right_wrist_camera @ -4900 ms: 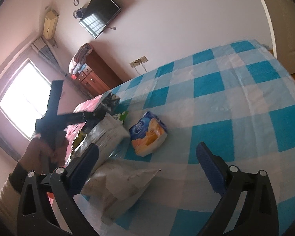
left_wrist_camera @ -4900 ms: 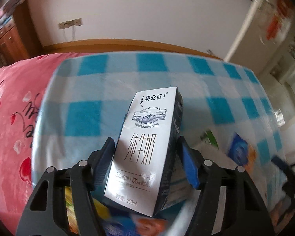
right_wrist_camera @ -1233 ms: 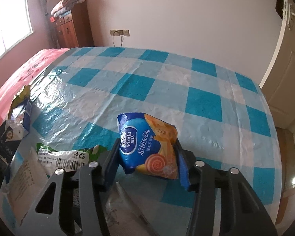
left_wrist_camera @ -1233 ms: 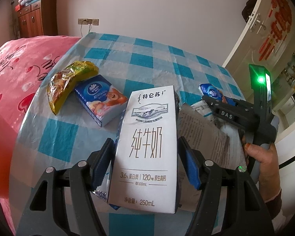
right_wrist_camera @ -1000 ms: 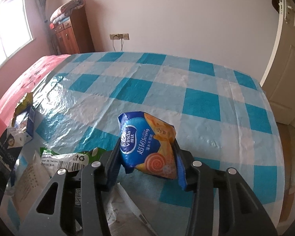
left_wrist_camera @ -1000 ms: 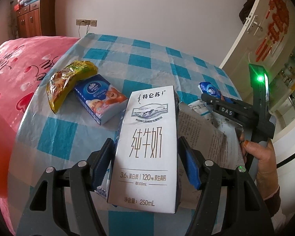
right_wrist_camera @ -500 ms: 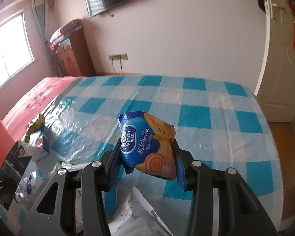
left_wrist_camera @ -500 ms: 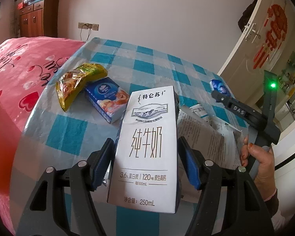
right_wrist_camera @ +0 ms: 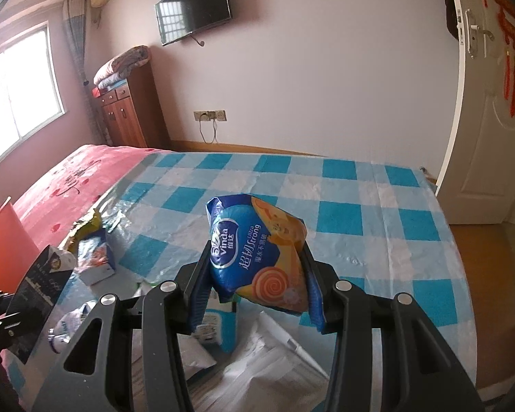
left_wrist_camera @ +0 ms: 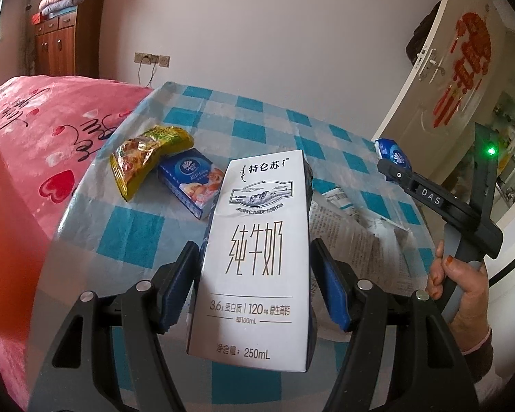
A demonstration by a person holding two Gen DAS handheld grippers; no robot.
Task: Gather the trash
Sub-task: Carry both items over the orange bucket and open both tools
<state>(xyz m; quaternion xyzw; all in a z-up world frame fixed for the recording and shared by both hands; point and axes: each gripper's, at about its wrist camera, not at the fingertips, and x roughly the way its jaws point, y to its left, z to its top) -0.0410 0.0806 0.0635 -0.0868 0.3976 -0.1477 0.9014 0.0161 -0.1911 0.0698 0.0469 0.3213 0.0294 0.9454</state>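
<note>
Between the blue pads of the left gripper: one milk carton, white face toward the camera, clamped on its two narrow sides, held clear above the checked tablecloth. Long axis runs along the fingers, top end pointing away from the wrist and up, base toward the handle; carton sits nearly square, leaning slightly.

Between the pads of the right gripper: one blue-and-orange tissue pack, squeezed at its lower half, lifted off the cloth. Long axis roughly along the fingers, crumpled upper end pointing away and slightly left. Jaws drawn in tight; soft wrapper visibly pinched.

Risks, judged:
- Carton: smooth card sides, grip low on the body; a quick swing or tilt could let it slide out forward or pivot between the pads
- Tissue pack: soft, compressible; film could creep out of the pinch if it deforms further
- Both hands loaded and near each other; the right tool and its hand show at the edge of the left view, so a crossing path could knock one item loose

Remaining on the cloth: yellow snack wrapper, touching a second tissue pack; printed papers and a small carton below the grippers. Collection bin: none identifiable
</note>
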